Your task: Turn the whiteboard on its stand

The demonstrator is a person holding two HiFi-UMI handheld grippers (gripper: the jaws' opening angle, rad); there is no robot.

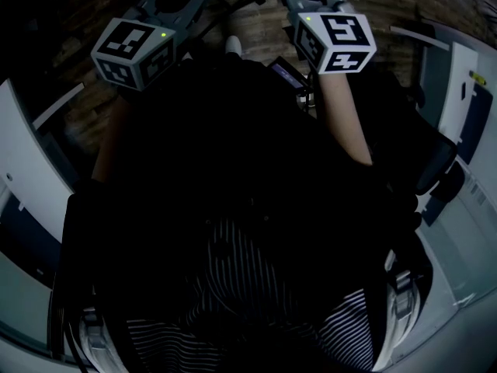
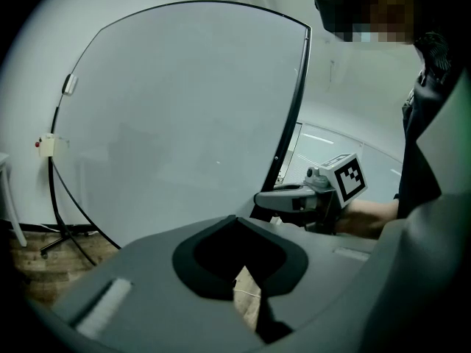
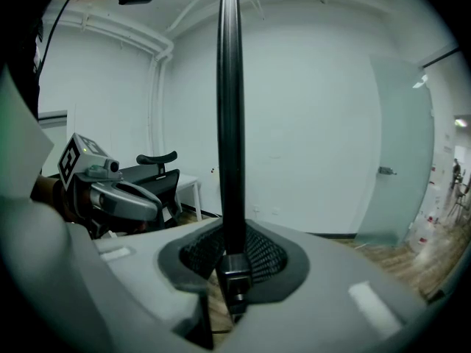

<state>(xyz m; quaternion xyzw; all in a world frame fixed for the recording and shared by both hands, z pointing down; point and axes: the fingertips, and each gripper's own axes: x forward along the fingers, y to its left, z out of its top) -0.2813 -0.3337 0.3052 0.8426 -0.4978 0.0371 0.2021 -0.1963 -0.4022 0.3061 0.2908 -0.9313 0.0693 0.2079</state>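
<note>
White walls [image 3: 309,109] and a wooden floor [image 3: 412,263] close in the room; a pale door [image 3: 401,160] stands far off to the right of the right gripper. The whiteboard [image 2: 184,123] fills the space just ahead of the left gripper, its broad pale face upright and bordered by a thin black frame [image 3: 229,109]; a foot of its stand [image 2: 62,237] rests on the floor, low and left of that gripper. A black office chair [image 3: 158,171] sits beyond and to the left of the right gripper. The right gripper [image 3: 234,234] pinches the frame edge-on, so the black strip rises straight up from between its jaws. The left gripper [image 2: 235,223] has its jaws pressed together with nothing between them; it stays short of the board's face, beside the right gripper.
</note>
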